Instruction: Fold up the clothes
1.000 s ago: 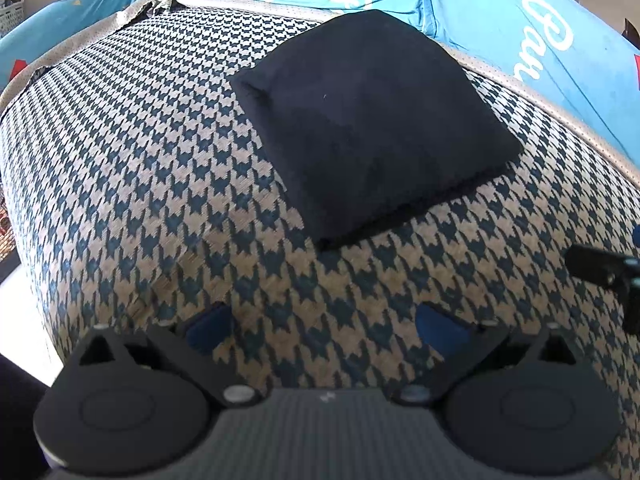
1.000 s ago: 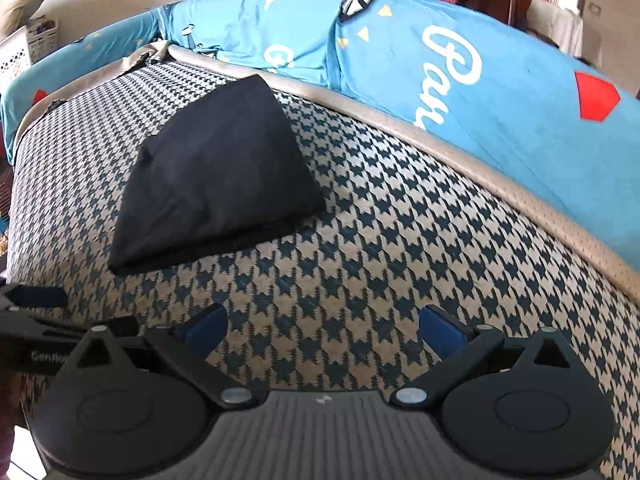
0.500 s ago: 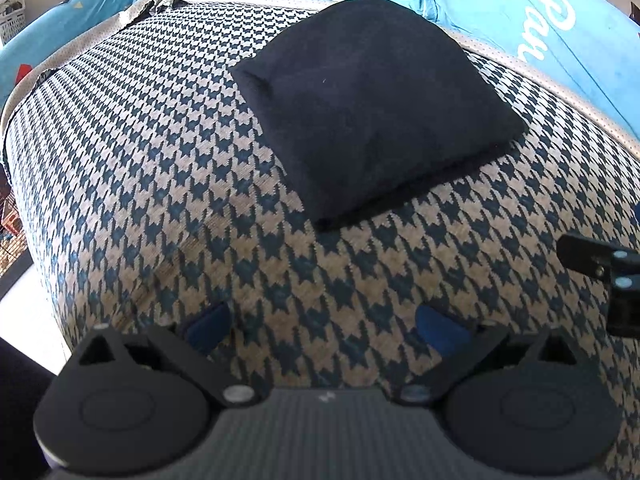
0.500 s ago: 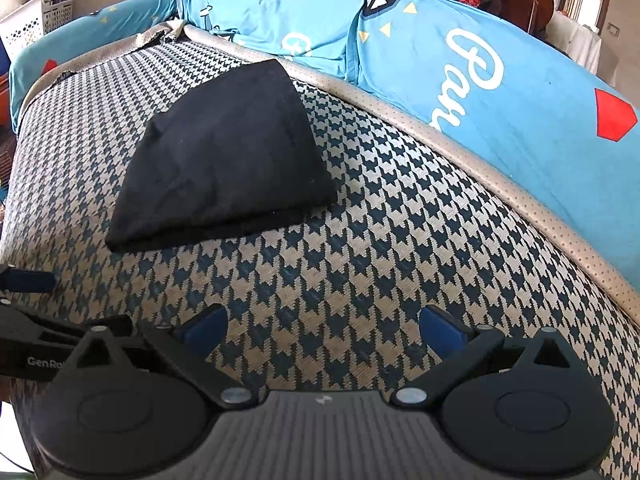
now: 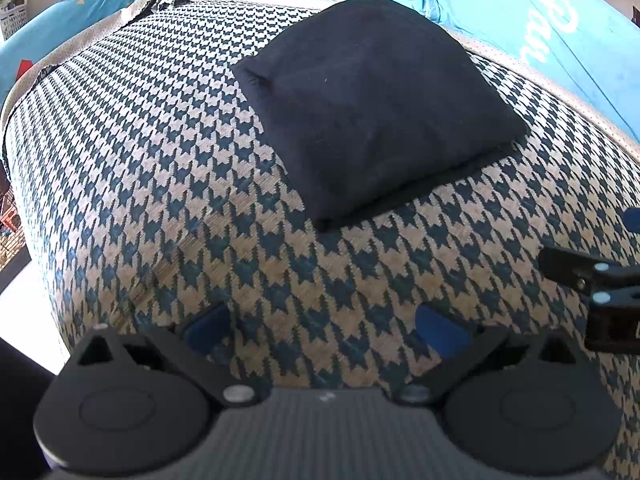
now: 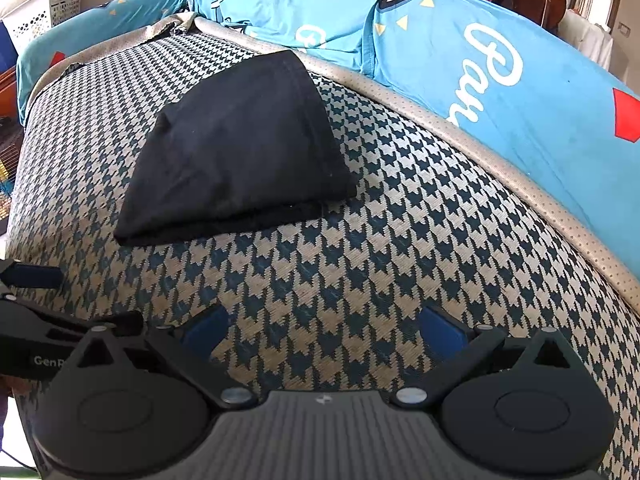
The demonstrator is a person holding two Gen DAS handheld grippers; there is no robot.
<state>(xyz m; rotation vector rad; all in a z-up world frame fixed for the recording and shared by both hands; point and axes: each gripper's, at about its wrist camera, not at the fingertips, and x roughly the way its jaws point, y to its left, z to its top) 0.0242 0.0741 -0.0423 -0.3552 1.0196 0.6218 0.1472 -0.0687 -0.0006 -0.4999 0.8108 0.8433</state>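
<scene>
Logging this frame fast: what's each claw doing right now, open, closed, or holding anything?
Left claw: open, holding nothing, short of the folded black garment.
Right claw: open, holding nothing, over the houndstooth cover.

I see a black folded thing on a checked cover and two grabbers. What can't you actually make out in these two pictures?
- Folded black garment: its type is unclear in both views; the folds hide the inner layers.
- Right hand-held gripper: in the left wrist view the right edge cuts it off, leaving only part of it.
- Left hand-held gripper: in the right wrist view the left edge cuts it.
- White lettering on the blue sheet: cut by the houndstooth cover's beige border, unreadable.
</scene>
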